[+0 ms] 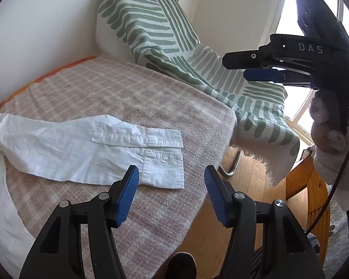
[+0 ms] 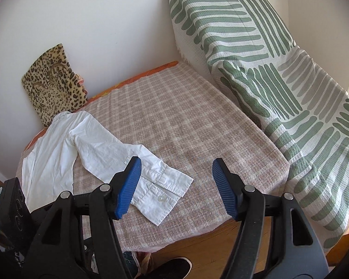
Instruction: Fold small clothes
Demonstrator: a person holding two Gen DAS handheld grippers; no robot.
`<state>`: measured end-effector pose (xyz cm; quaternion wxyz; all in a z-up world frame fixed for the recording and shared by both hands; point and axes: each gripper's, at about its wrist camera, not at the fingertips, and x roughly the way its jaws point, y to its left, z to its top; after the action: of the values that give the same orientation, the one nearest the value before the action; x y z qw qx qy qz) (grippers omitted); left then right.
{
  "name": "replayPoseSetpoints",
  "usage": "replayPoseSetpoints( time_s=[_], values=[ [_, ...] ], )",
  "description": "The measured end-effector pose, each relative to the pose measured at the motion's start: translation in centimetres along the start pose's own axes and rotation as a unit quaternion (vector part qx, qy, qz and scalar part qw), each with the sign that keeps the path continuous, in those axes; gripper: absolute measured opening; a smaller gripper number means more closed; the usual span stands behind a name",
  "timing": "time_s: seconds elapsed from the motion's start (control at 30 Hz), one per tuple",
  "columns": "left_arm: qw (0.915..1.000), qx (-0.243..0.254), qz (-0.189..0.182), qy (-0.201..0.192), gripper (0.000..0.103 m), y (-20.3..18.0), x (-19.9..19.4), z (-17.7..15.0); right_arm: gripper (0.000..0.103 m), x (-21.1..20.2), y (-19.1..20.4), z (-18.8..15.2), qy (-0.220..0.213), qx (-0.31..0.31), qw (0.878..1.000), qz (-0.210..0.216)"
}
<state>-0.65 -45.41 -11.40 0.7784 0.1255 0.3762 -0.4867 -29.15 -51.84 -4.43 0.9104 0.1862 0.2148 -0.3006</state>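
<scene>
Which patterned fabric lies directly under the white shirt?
The pink checked blanket, flat beneath the white shirt; the green striped throw lies beside it.

White shirt (image 2: 58, 144) looks like thin crinkly cotton, the checked blanket (image 2: 186, 116) fuzzy and rough, floor (image 1: 249, 174) glossy wood, ribbed blue rubbery fingers (image 1: 128, 195).

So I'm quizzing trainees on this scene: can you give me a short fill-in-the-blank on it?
1. The shirt is ____ in colour.
2. It lies on a checked ____.
3. The cushion against the wall has a ____ print.
4. Both claws, left and right, are ____ and hold nothing.

Missing words: white; blanket; leopard; open
</scene>
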Motion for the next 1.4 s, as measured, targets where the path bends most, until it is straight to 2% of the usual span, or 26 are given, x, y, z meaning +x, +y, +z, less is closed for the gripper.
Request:
replayPoseSetpoints(
  time_s=[0.27,0.47,0.57,0.67,0.8,0.93,1.1,1.3,1.4],
  values=[
    [0.9987,0.011,0.027,0.042,0.058,-2.1,6.8,2.4,0.067,0.3,-6.5,-0.8,0.005,0.065,0.998,-0.006],
    [0.9944,0.015,0.068,0.079,0.057,-3.1,11.3,3.2,0.067,0.0,-9.2,-1.6,0.005,0.087,0.996,-0.012],
    [0.9920,0.032,0.091,0.082,0.055,-3.6,12.1,3.1,0.067,0.0,-10.4,-2.0,0.005,0.099,0.995,-0.013],
    [0.9922,0.030,0.090,0.081,0.051,-3.3,12.1,3.2,0.067,0.4,-11.3,-2.3,0.009,0.110,0.994,-0.013],
    [0.9931,0.010,0.092,0.072,0.017,-1.8,11.8,3.6,0.067,0.8,-11.6,-2.6,0.012,0.120,0.993,-0.005],
    [0.9957,-0.052,0.044,0.063,0.006,0.5,11.2,3.7,0.067,0.9,-10.9,-2.7,0.014,0.111,0.994,-0.004],
    [0.9915,-0.125,0.010,0.032,0.002,2.5,9.4,3.2,0.067,1.1,-9.8,-2.7,0.015,0.099,0.995,-0.001],
    [0.9915,-0.127,0.004,-0.025,0.002,3.0,4.5,3.1,0.067,2.0,-8.2,-2.5,0.024,0.084,0.996,0.013],
    [0.9882,-0.144,0.001,-0.052,0.002,4.4,1.4,2.5,0.067,2.9,-7.1,-2.0,0.031,0.077,0.996,0.028]
  ],
)
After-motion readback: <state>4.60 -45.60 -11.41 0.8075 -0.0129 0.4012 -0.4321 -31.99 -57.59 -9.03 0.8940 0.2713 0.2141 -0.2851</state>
